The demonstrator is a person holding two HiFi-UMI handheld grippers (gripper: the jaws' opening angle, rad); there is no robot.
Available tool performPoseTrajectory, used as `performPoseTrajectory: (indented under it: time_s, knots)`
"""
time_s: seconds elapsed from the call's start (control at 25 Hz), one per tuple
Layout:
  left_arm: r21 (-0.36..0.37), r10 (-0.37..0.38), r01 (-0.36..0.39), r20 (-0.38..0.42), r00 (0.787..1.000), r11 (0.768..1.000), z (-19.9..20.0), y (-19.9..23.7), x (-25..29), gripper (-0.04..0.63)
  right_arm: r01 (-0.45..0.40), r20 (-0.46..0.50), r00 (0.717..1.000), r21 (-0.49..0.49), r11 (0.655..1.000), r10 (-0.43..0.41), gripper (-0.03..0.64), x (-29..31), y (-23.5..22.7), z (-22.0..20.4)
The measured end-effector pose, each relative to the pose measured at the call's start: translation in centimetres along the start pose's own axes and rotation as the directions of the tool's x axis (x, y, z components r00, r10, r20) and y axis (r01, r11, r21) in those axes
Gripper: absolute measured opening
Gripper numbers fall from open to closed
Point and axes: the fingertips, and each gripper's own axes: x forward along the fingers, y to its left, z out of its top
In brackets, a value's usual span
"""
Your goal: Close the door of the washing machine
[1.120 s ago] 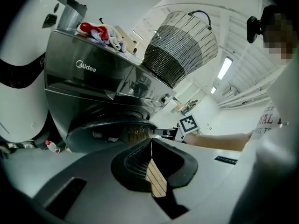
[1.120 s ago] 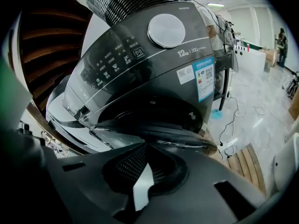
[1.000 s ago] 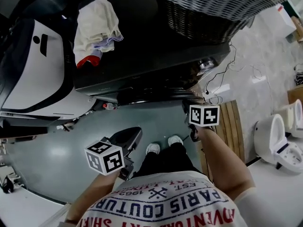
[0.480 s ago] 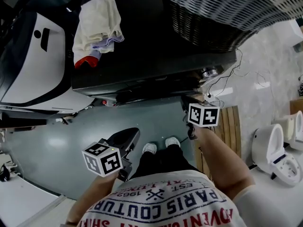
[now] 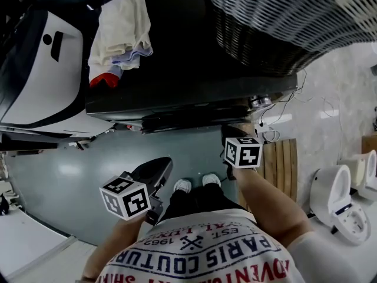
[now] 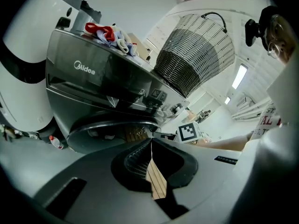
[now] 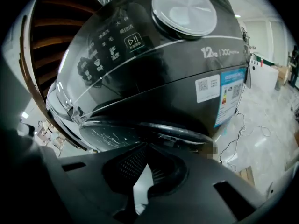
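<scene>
**Washing machine** (image 5: pixel 194 69): dark, front-loading.

**Door** (image 7: pixel 121 132): low on the front, under the control panel (image 7: pixel 112 45). It looks slightly ajar; the latch is not visible.

**Right gripper** (image 7: pixel 147 146): jaws pressed together and empty, tips just before the door's rim. Contact cannot be told.

**Left gripper** (image 6: pixel 150 141): jaws closed on nothing, held back over the floor (image 5: pixel 76 175), well apart from the machine.

**Risks (judged):**
- The closed tips may skid off the curved glass if the push lands off-centre.
- Too soft a push may leave the latch uncaught.

**Containers:**
- Woven basket (image 5: pixel 283 22) on the machine's top, contents hidden.
- Drum behind the door, not visible.

**Loose:** pile of cloths (image 5: pixel 118 34) on the top, apart from the basket.
</scene>
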Motion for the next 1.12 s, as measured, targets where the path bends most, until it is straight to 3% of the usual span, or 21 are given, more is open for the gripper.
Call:
performPoseTrajectory:
  time_s: [0.2, 0.4, 0.52, 0.8, 0.92, 1.12]
  knots:
    - [-0.021, 0.031, -0.03, 0.029, 0.999, 0.999, 0.2, 0.0, -0.1, 0.028, -0.016, -0.023, 1.0, -0.081, 0.997, 0.015, 0.02, 0.2, 0.0, 0.0]
    - [-0.044, 0.05, -0.048, 0.04, 0.998, 0.998, -0.3, -0.5, 0.0, 0.028, -0.059, -0.064, 0.996, -0.002, 0.998, 0.059, 0.02, 0.7, -0.4, -0.5]
    - [-0.044, 0.044, -0.043, 0.024, 0.999, 0.998, -0.9, -1.2, 0.5, 0.028, -0.08, -0.066, 0.995, -0.063, 0.995, 0.076, 0.02, 0.6, -0.5, -0.6]
    - [-0.041, 0.017, -0.016, 0.011, 1.0, 0.999, -1.4, -2.3, 1.5, 0.028, -0.238, -0.124, 0.966, -0.065, 0.969, 0.229, 0.02, -0.4, -1.2, -0.1]
    - [-0.029, -0.008, 0.009, 0.023, 1.0, 1.0, -1.4, -2.9, 1.0, 0.028, -0.286, -0.104, 0.954, -0.046, 0.957, 0.28, 0.02, -2.4, -1.1, 0.7]
    - [-0.011, -0.05, 0.051, 0.061, 0.997, 0.999, -1.5, -4.0, -1.1, 0.028, -0.367, 0.013, 0.93, 0.012, 0.93, 0.367, 0.02, -8.1, 2.5, 1.8]
